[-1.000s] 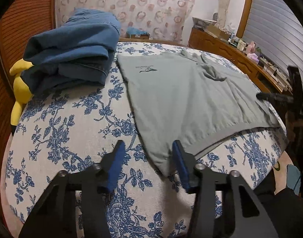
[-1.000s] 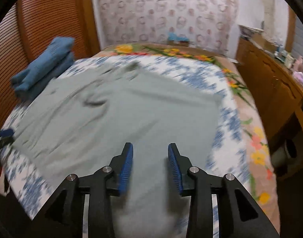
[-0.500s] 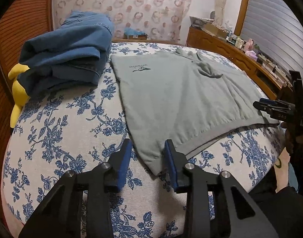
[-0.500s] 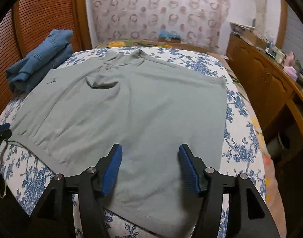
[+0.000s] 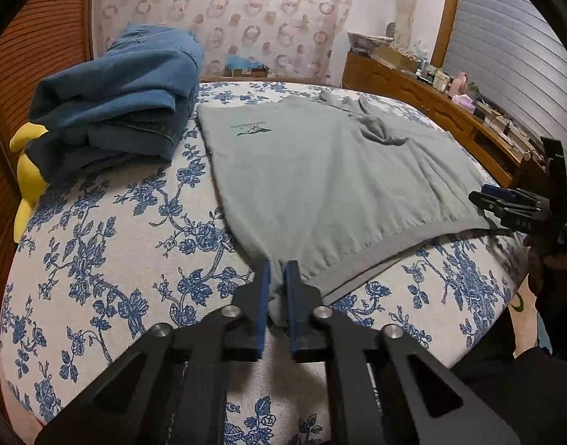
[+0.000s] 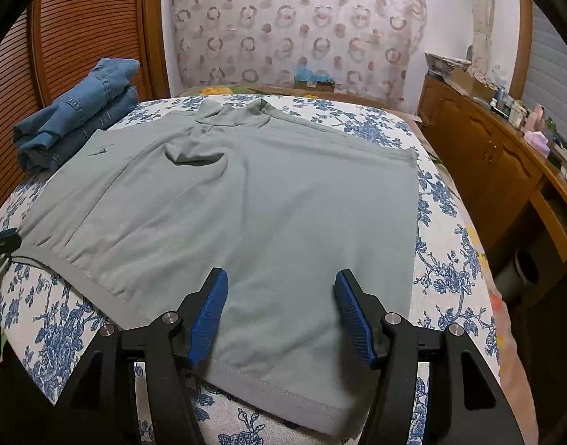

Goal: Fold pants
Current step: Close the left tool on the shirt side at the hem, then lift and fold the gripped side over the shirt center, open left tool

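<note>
You have two grippers: the left gripper (image 5: 277, 272) and the right gripper (image 6: 280, 296). One grey garment (image 6: 246, 215) lies spread flat on one bed (image 5: 98, 259). One stack of folded blue denim (image 5: 112, 104) sits at the bed's far corner; how many pieces it holds you cannot tell. One yellow object (image 5: 27, 170) shows beside the stack. One wooden counter (image 6: 505, 163) runs along the wall, its small items too blurred to count.

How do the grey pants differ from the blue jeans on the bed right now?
The grey pants lie spread flat; the blue jeans sit folded in a pile. The left gripper pinches the grey pants' corner; nothing touches the jeans. Both rest on the floral bed cover.
</note>
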The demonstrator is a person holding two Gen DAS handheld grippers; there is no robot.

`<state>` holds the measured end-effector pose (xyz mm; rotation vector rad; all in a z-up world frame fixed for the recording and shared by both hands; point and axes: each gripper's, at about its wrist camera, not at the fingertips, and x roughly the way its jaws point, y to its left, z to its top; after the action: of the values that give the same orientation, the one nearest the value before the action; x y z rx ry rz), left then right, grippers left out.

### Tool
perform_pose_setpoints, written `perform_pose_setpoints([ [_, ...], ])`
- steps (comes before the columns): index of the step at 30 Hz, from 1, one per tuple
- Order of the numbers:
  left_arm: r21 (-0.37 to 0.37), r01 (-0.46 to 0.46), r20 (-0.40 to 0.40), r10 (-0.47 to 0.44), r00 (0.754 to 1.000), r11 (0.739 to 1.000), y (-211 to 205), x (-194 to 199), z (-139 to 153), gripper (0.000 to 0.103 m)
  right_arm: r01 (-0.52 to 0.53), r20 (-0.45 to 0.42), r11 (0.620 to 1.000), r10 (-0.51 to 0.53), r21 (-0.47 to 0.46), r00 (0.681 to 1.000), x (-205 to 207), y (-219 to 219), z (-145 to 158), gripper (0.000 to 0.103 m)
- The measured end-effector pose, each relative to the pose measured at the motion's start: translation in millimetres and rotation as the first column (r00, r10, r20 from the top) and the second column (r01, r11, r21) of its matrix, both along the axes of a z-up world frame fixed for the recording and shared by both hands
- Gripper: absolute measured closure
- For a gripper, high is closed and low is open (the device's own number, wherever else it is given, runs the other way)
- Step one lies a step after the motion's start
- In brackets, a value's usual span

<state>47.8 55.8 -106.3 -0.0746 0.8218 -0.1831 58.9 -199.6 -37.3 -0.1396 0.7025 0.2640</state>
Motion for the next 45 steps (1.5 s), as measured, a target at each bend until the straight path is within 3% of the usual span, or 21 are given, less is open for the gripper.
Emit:
perform_pose_setpoints([
  [5,-0.023,0.035,0.021,-0.035,0.999,0.999,-7.4,8.4,11.4,0.098,-0.016,-0.009,1.0,0.016,0.001,1.0,0.6,-1.5,1.7,0.041],
  [20,0.014,0.181,0.112,-0.181,0.977,0.983,-65.8,51.0,69.4,0.098,-0.012,0.021,0.998,0.01,0.063,1.0,-9.9,-23.6,9.8,0.041],
  [33,0.024,0.292,0.189,-0.292,0.938,0.956,-125.7,76.1,122.7,0.098,0.002,0.029,0.995,-0.005,0.097,1.0,-5.7,-36.8,6.6,0.041],
  [45,0.029,0.413,0.182,-0.411,0.893,0.91,-192.2,92.1,138.3,0.098,0.039,0.036,0.991,-0.044,0.127,0.998,-5.7,-56.9,1.4,0.041],
])
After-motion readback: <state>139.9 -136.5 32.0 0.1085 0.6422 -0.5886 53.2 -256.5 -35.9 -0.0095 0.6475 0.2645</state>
